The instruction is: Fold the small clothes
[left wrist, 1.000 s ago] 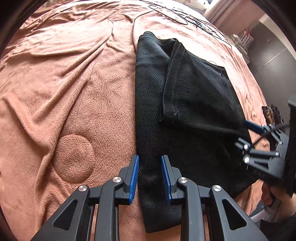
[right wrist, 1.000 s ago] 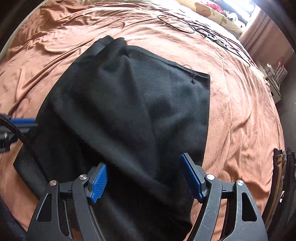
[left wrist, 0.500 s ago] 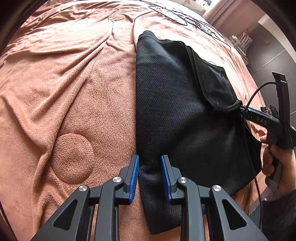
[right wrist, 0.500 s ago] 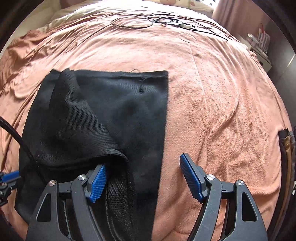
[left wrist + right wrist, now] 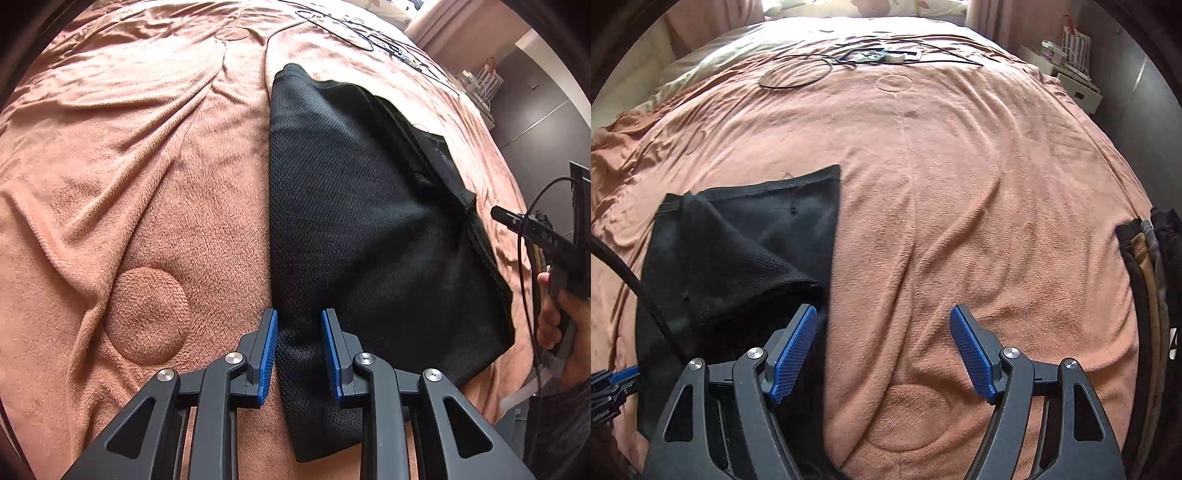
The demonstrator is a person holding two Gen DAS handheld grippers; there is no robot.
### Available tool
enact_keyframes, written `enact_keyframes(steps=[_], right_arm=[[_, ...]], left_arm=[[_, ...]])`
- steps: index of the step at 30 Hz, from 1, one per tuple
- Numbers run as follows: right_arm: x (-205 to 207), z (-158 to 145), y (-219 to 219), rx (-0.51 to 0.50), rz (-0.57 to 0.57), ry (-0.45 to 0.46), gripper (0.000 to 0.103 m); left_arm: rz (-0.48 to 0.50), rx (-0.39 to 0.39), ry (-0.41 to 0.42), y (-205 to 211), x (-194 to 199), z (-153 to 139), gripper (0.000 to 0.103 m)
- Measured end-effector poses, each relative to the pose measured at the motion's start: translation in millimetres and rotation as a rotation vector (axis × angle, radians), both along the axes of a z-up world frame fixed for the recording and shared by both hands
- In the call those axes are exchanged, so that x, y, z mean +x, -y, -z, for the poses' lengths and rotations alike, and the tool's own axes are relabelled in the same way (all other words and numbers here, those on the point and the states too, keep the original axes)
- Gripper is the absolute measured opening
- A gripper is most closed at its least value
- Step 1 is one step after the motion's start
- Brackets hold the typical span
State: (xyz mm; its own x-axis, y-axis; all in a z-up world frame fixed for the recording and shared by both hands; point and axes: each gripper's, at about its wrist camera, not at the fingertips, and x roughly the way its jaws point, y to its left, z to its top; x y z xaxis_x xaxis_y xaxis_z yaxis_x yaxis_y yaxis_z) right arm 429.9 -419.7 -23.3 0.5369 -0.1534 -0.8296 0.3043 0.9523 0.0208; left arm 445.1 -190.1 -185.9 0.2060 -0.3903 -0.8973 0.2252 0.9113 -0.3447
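A black mesh garment lies flat on the salmon blanket, with a flap folded along its right edge. My left gripper points down over the garment's near left edge, its blue pads a little apart with the cloth showing flat between them. In the right wrist view the garment lies to the left. There my right gripper stands wide open over bare blanket, its left finger beside the garment's right edge. The right gripper's body and the hand holding it show at the left wrist view's right edge.
Black cables lie coiled at the far end of the bed. A stack of folded dark and tan clothes sits at the bed's right edge. A white shelf unit stands beyond the far right corner. A black cable crosses the garment's left side.
My right gripper has swung right, off the garment and onto bare blanket. The flap that lay across the garment's middle went right with it and now lies along the right edge. My left gripper kept still.
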Motion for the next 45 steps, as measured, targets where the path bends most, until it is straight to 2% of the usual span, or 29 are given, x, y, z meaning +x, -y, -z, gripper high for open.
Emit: enact_keyframes(steps=[4,9,19,21,28,36,38,40,43,45], right_arm=[[-4,-13,-32,-0.035,-0.163,0.006,0.074],[5,-11,-69,-0.13,-0.27,-0.04,0.074],[58,22,-129,-0.261,-0.359,-0.138,0.077],[70,29,-131,-0.308,-0.356,-0.151,0.077],[100,33,-105,-0.358,-0.257,-0.136,0.077],[122,31,-63,-0.471,-0.069,-0.102,0.077],[120,28,-55,-0.446,-0.04,-0.084,0.077],[112,22,-48,-0.369,-0.036,-0.058,0.077],[104,20,-38,-0.236,-0.071,-0.033,0.077],[99,21,-31,-0.124,-0.103,-0.01,0.072]], left_arm=[[-0.001,-0.045,0.053,-5,6,-22,0.026],[-0.005,-0.039,0.098,-2,19,-37,0.026],[0.007,0.044,0.067,18,41,-12,0.026],[0.005,0.059,0.056,21,43,-6,0.026],[0.028,0.085,0.07,21,41,0,0.026],[0.025,0.058,0.05,19,47,0,0.026],[0.024,0.031,0.05,15,49,-4,0.026],[0.023,-0.004,0.074,11,51,-13,0.026],[0.001,-0.016,0.108,4,57,-23,0.026],[-0.01,-0.04,0.111,0,64,-27,0.026]])
